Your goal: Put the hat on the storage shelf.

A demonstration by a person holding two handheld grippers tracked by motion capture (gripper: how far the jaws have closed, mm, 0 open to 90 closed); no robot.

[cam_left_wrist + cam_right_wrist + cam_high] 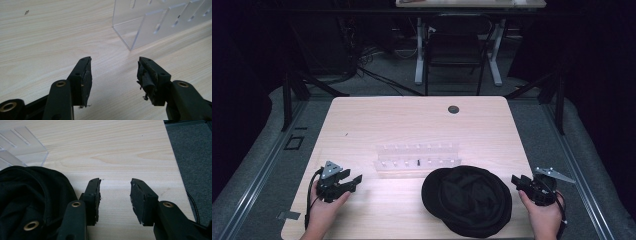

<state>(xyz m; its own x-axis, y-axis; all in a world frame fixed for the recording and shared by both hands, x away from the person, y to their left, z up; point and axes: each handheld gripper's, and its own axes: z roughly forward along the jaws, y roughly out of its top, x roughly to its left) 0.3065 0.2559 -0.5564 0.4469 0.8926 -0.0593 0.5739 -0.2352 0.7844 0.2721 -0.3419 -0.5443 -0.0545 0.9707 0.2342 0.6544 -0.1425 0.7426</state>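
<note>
A black cloth hat point(467, 198) lies rumpled on the near right part of the wooden table point(412, 120). Behind it stands a clear acrylic rack point(417, 157) with slots. My left gripper point(353, 180) rests at the near left, held by a hand, jaws open and empty; the rack's corner point(130, 30) is ahead and to its right. My right gripper point(516, 180) sits at the near right edge, open and empty, just right of the hat point(30, 195), whose black cloth lies against its left jaw.
A round dark grommet point(453, 109) sits in the table's far side. Beyond the table are a black chair point(457, 45) and white desk legs point(419, 55). Grey carpet point(192, 150) lies past the table's right edge.
</note>
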